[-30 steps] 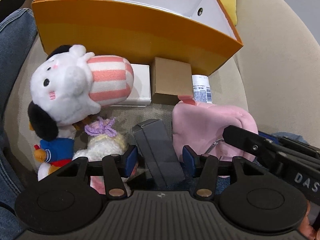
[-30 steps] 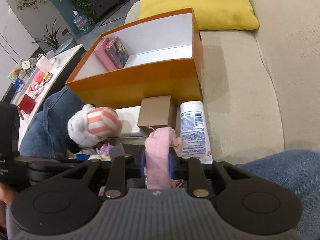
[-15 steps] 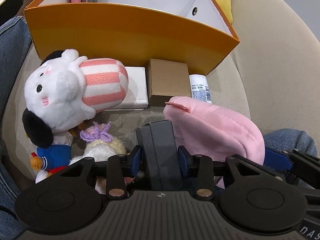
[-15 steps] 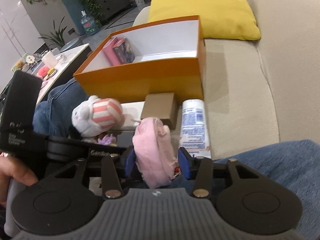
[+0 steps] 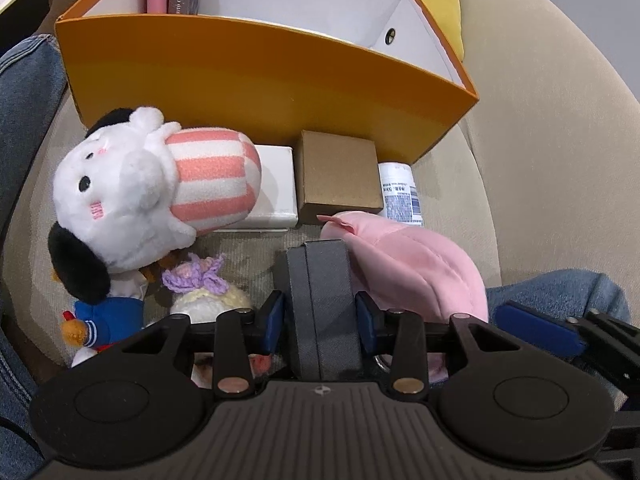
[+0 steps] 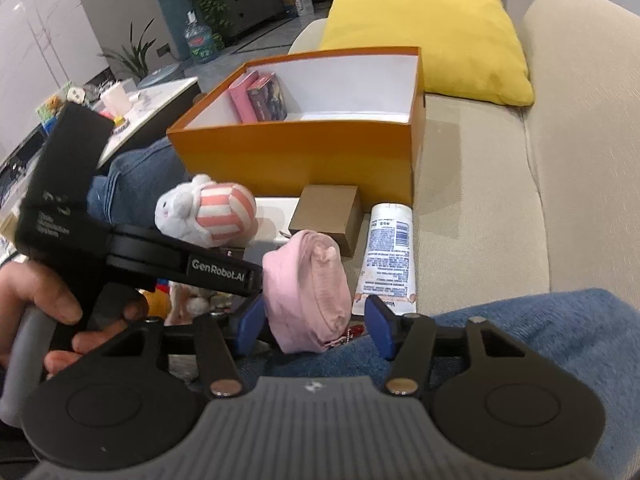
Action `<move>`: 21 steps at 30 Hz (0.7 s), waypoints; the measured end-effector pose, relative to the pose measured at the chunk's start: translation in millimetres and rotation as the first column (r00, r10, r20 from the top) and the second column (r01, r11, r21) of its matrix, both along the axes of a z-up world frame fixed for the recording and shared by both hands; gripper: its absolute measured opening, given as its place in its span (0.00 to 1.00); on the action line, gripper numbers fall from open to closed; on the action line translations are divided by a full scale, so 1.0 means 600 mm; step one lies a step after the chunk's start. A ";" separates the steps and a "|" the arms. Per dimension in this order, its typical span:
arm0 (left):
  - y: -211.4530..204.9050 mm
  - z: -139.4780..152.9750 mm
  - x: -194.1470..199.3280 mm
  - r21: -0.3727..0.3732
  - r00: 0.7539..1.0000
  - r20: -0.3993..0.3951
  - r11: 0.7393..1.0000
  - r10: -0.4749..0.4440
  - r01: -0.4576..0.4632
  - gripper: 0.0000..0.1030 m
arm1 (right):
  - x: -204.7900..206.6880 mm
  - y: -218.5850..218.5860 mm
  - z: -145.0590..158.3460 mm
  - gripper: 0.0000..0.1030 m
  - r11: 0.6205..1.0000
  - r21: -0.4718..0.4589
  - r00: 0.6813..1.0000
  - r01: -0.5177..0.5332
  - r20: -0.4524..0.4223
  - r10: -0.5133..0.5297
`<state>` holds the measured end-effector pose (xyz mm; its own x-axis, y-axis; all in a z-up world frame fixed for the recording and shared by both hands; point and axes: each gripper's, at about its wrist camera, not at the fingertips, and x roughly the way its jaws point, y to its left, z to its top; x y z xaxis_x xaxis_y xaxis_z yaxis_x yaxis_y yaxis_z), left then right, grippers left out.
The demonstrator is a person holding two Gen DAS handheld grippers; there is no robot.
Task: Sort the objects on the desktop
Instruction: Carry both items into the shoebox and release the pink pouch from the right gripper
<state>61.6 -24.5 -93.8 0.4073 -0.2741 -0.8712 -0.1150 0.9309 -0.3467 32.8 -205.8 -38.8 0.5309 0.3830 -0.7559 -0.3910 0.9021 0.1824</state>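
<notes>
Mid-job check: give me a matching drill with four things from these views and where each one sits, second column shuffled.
Things:
1. dark grey case
2. pink pouch
3. two small books
4. brown box

Places:
A. standing inside the orange box
B. between the right gripper fingers, which are opening
C. on the sofa against the front wall of the orange box
D. between the left gripper fingers, which are closing

Pairs: 1-D, 2-B, 3-A, 4-C
</notes>
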 end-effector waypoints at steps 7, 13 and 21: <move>0.016 -0.002 0.002 -0.027 1.000 0.009 0.999 0.027 -0.027 0.41 | -0.004 0.024 -0.014 0.49 0.998 0.015 0.998 -0.061 0.016 0.061; 0.011 -0.002 0.000 -0.011 1.000 0.020 1.000 0.007 -0.006 0.40 | -0.012 0.043 -0.031 0.30 0.999 -0.043 0.999 -0.032 0.035 0.033; 0.027 0.039 -0.021 -0.017 0.997 0.073 1.000 -0.022 0.023 0.40 | 0.004 0.036 0.003 0.20 1.000 0.013 0.999 0.016 0.051 -0.016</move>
<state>48.9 -8.2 -70.7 0.4633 -0.2990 -0.8342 -0.0681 0.9266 -0.3699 35.2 -184.4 -36.8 0.5747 0.3832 -0.7231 -0.3856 0.9062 0.1738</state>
